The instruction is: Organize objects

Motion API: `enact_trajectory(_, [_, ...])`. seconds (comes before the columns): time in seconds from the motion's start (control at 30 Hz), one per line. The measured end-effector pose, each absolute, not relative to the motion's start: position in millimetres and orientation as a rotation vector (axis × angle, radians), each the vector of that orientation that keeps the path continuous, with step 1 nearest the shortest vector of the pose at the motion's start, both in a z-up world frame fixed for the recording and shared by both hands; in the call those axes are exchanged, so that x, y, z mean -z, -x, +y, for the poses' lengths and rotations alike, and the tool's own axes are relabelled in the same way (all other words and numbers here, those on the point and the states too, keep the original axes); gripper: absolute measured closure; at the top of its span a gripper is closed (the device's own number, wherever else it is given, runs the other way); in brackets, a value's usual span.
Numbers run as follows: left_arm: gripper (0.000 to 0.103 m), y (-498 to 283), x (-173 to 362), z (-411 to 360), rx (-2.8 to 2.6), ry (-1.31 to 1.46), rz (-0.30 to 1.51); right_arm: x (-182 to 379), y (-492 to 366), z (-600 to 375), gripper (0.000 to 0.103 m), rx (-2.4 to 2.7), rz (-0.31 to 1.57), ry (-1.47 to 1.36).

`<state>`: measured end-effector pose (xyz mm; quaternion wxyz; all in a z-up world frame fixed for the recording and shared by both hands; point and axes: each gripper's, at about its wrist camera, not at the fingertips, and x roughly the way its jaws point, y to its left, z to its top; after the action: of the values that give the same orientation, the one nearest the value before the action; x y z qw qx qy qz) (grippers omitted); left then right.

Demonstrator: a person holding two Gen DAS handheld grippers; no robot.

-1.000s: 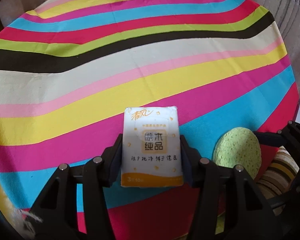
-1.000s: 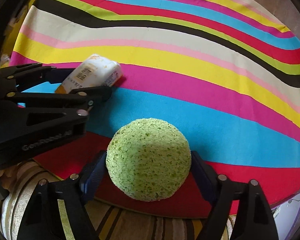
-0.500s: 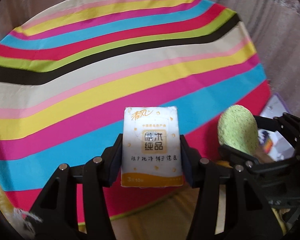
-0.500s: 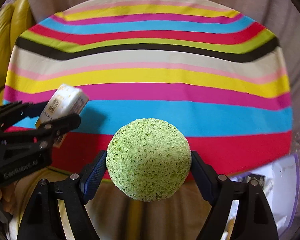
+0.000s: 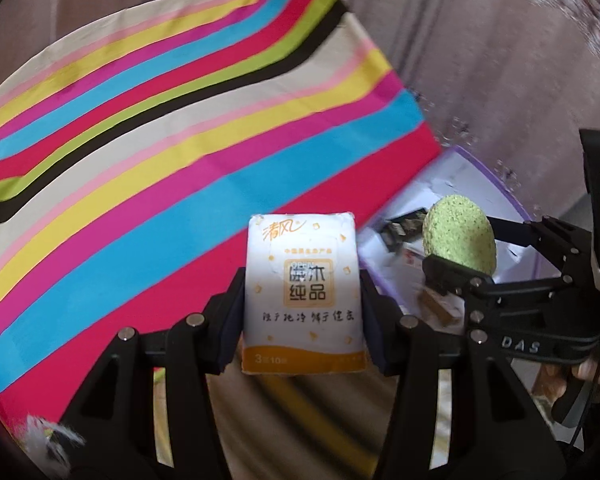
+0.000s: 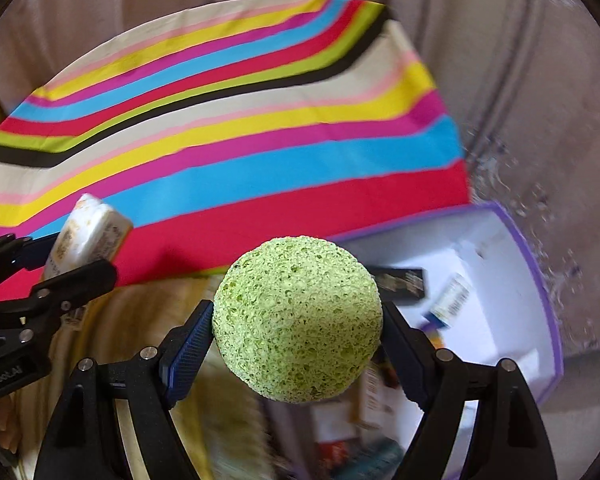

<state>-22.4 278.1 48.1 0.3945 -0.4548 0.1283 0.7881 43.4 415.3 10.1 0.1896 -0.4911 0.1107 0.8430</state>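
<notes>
Left wrist view first: I've got the left gripper (image 5: pixel 302 300) clamped on the tissue pack (image 5: pixel 303 294) — a white packet with an orange band along its bottom edge, standing upright between the 2 pads, face toward the camera. It's up in the air, with the striped tablecloth (image 5: pixel 148 152) behind and to the left of it. Off to the right I see the right gripper (image 5: pixel 458 248) carrying the green sponge (image 5: pixel 459 240) above a white box with a purple rim (image 5: pixel 512 204); small packets lie inside the box, too blurred for me to name. A bit of a hand shows at the far right edge.

Right wrist view now: the right gripper (image 6: pixel 298 320) is squeezing the green sponge (image 6: pixel 297 318) from both sides — its blue pads press into the round, pitted surface. The sponge is held clear of the cloth, over the table's near edge. The purple-rimmed box (image 6: pixel 540 300) sits to the right, just past the tablecloth's (image 6: pixel 260 152) corner. At the left, the left gripper (image 6: pixel 82 250) holds the tissue pack (image 6: pixel 88 240), tilted.
</notes>
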Motion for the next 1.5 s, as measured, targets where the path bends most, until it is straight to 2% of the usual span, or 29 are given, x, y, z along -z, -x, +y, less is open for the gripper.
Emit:
enact_trajectory(0.4, [0.047,-36.8,-51.7,353.3,-1.857,1.123,0.405,-11.7,-108.7,471.9,0.021,-2.247,0.418,1.273])
enact_trajectory(0.63, [0.046,-45.7,-49.5,379.7,-1.825,1.140,0.394,-11.8,-129.6,502.5,0.021,-2.195,0.463,1.216])
enact_trajectory(0.7, [0.043,-46.1,-48.5,387.7,-1.820,1.144,0.392,-12.3,-133.5,506.7,0.021,-2.189,0.474,1.207])
enact_trajectory(0.8, [0.030,-47.4,-47.4,395.0,-1.814,1.168,0.380,-13.7,-139.4,513.7,0.021,-2.176,0.496,1.189])
enact_trajectory(0.87, [0.018,-48.0,-45.1,396.9,-1.802,1.194,0.363,-14.9,-143.4,514.5,0.021,-2.170,0.505,1.187])
enact_trajectory(0.93, [0.013,-50.2,-43.5,394.9,-1.795,1.218,0.347,-15.5,-147.2,515.2,0.021,-2.164,0.509,1.186])
enact_trajectory(1.17, [0.009,-65.4,-47.5,380.6,-1.847,1.236,0.375,-17.4,-163.7,511.0,0.020,-2.144,0.515,1.184])
enact_trajectory(1.27, [0.000,-70.3,-57.2,369.3,-1.832,1.217,0.301,-18.7,-171.0,511.4,0.020,-2.135,0.517,1.181])
enact_trajectory(1.33, [0.000,-71.5,-63.0,364.6,-1.839,1.207,0.272,-20.0,-175.8,511.8,0.020,-2.129,0.518,1.178])
enact_trajectory(1.5, [0.000,-87.6,-69.6,367.7,-1.873,1.155,0.370,-22.7,-184.3,512.4,0.020,-2.120,0.516,1.174])
